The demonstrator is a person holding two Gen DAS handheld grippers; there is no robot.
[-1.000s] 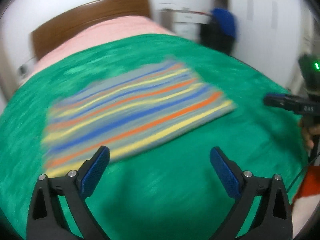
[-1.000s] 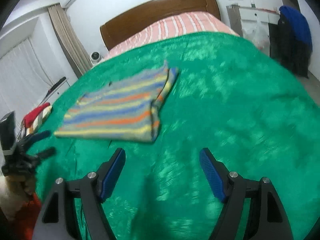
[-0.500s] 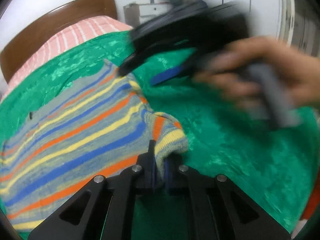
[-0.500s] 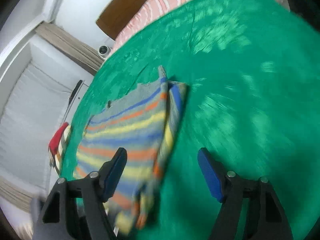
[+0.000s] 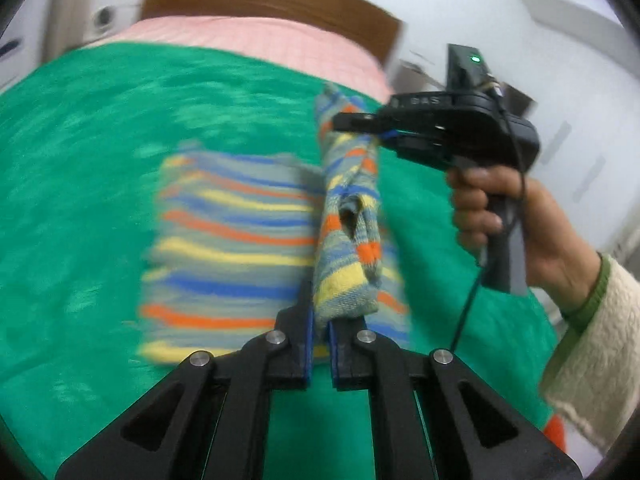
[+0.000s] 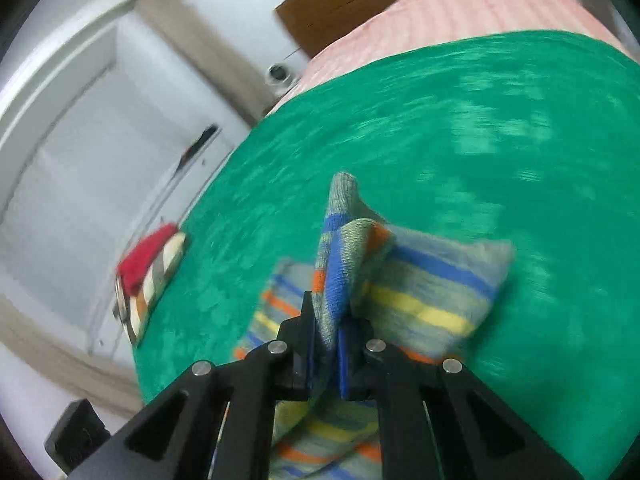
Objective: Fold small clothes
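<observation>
— Knitwear mid-fold: where is it?

— Centre of frame, on the green blanket (image 5: 100, 152). The striped sweater (image 5: 232, 240) has one edge lifted. The left gripper (image 5: 320, 326) is clamped on its near corner; the right gripper (image 6: 325, 338) is closing on the far corner, cloth between its jaws.

— How will it handle?

— Probably soft, light and floppy. Corners look the best hold.

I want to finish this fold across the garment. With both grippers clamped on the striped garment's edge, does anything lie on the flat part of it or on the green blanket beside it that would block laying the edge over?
Nothing visible does. The left gripper and right gripper are shut on the striped garment; its flat part is bare, and so is the green blanket around it. The red and striped pile sits well off at the blanket's edge.
</observation>
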